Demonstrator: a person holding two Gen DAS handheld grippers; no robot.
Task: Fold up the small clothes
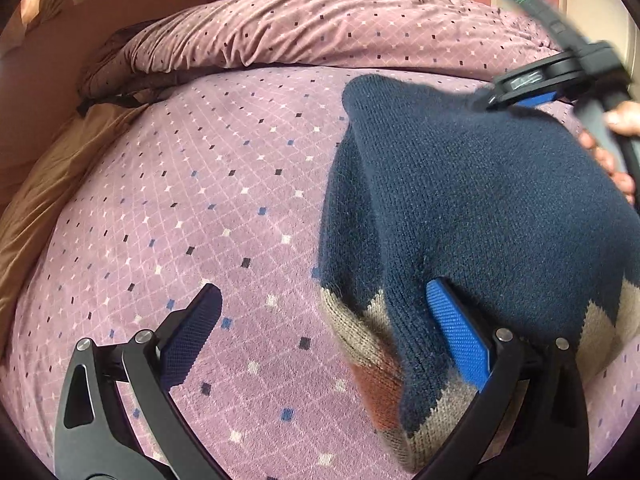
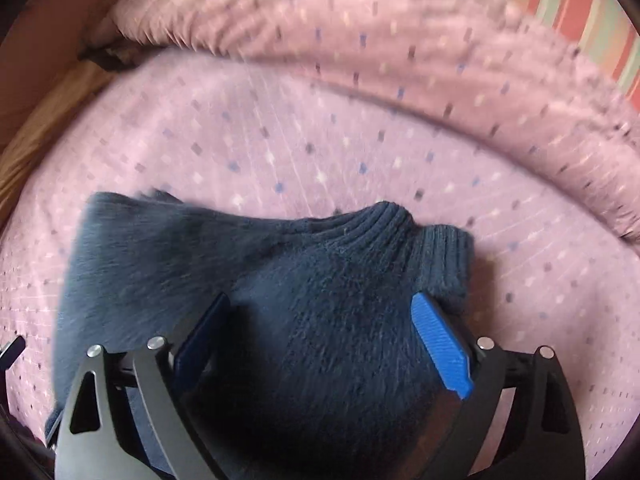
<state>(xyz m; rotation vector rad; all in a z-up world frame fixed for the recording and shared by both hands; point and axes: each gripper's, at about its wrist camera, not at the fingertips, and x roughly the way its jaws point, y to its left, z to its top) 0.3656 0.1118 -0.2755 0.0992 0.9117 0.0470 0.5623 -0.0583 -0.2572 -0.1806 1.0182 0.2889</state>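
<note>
A navy knitted sweater [image 1: 480,208] with a tan and rust zigzag band along its lower edge lies bunched on the right half of a bed covered by a mauve bedspread [image 1: 200,208] dotted with small dark, white and blue squares. The left tongs [image 1: 324,320] stand wide apart: the dark left finger rests clear over the bedspread, while the blue right pad is partly tucked under a fold of the sweater. At the upper right, the right tongs [image 1: 520,96] touch the sweater's far edge, with a hand [image 1: 620,132] behind them. A pillow [image 1: 280,28] in matching fabric lies across the back.

Mauve bed [image 1: 200,200] w/ navy sweater [image 1: 460,200].
</note>
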